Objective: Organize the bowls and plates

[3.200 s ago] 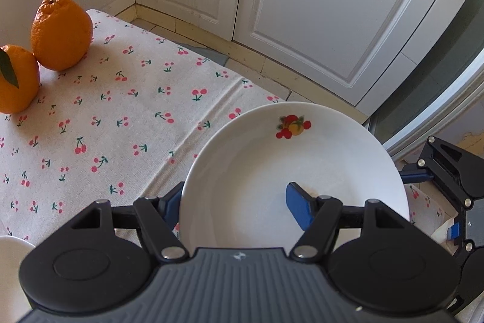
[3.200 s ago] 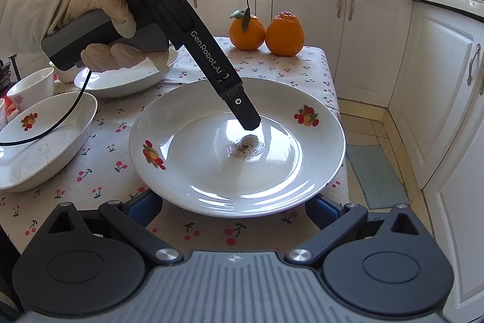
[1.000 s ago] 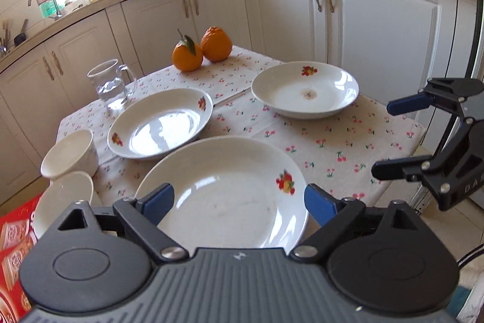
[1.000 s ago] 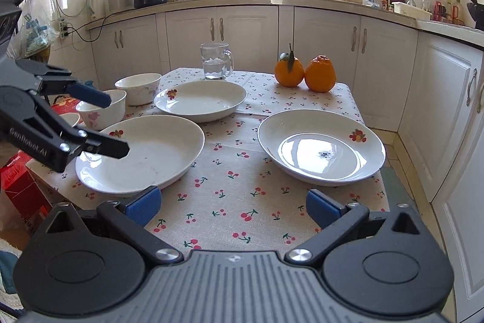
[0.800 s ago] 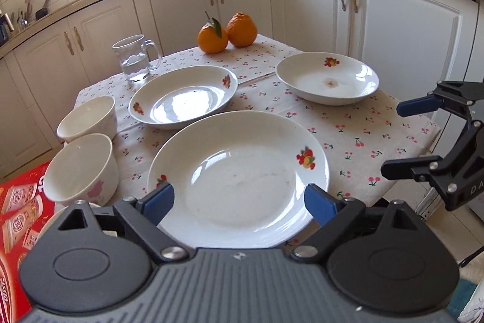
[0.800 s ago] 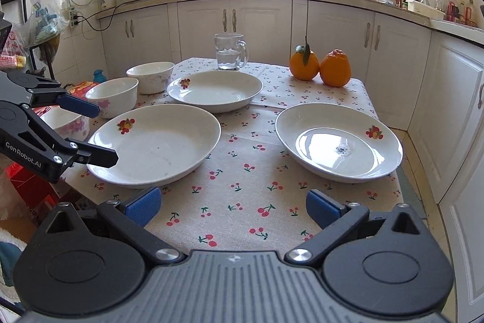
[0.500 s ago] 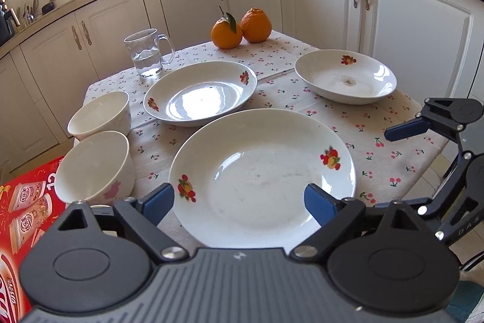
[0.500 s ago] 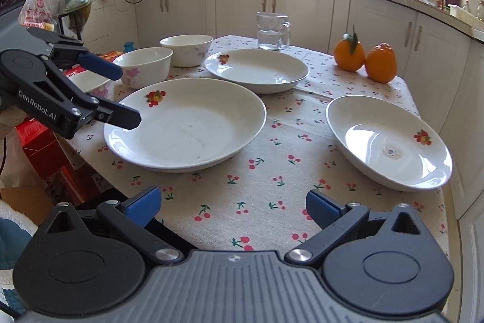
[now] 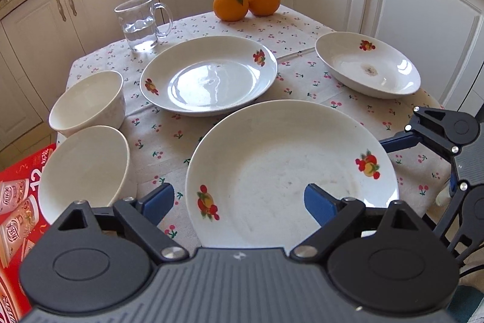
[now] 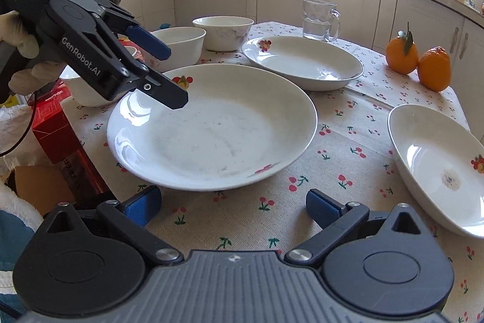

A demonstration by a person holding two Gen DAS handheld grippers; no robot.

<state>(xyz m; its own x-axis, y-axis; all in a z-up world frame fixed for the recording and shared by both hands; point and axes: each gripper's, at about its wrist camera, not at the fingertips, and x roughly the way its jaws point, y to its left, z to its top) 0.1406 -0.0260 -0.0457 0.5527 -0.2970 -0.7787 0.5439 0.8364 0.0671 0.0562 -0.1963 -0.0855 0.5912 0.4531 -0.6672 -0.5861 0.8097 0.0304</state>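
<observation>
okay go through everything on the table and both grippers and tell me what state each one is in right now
Near plate: flat on the cloth, empty, faintly smudged.
Middle plate: flat, empty, glossy.
Far right plate: flat, small brown stain in the centre.
Two bowls: upright, unstacked, side by side.
Glass mug: upright, about half full of water.
Two oranges: whole, touching.
Left gripper: open, over the near plate's rim.
Right gripper: open, holding nothing.

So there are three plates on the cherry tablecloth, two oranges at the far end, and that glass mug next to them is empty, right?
Not quite: the glass mug is not empty, it holds water, as the left wrist view shows. The rest stands: three plates, the nearest, the middle one and the far right one, lie on the cherry tablecloth, with two oranges at the far end.
</observation>
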